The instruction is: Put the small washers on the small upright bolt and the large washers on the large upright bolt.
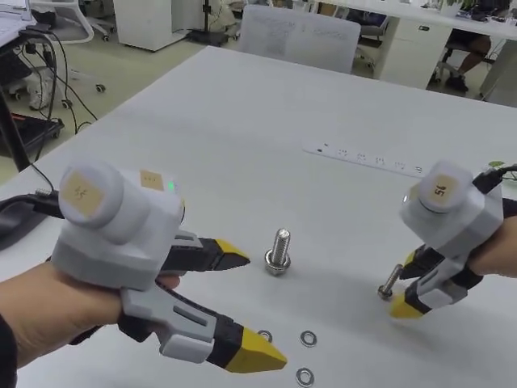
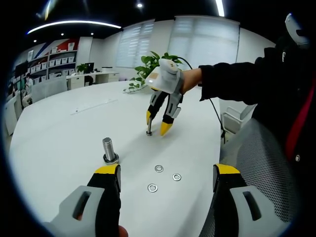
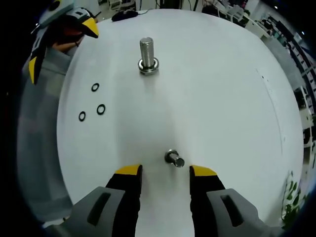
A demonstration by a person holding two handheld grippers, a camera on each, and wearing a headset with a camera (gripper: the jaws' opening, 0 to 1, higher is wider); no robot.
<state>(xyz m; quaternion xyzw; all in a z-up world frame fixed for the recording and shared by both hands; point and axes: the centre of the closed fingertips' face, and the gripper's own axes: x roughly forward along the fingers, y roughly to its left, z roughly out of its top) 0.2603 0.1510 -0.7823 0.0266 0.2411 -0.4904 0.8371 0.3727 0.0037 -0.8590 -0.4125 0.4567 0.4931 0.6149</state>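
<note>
White table (image 1: 242,121) in an open office, power strip (image 1: 367,158) lying across the far side, chair (image 1: 299,36) behind. Large bolt (image 1: 279,252) upright mid-table; small bolt (image 1: 389,283) just off the tips of the right gripper (image 1: 404,284), jaws apart, holding nothing. Three washers (image 1: 308,339) flat beside the left gripper (image 1: 260,307), likewise gaping and empty, one washer half hidden by its lower tip.

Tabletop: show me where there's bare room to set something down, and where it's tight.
Free: the wide stretch between the large bolt and the power strip. Crowded: the near edge, where three washers lie between the left hand-held gripper and the right hand-held gripper at the small bolt.
</note>
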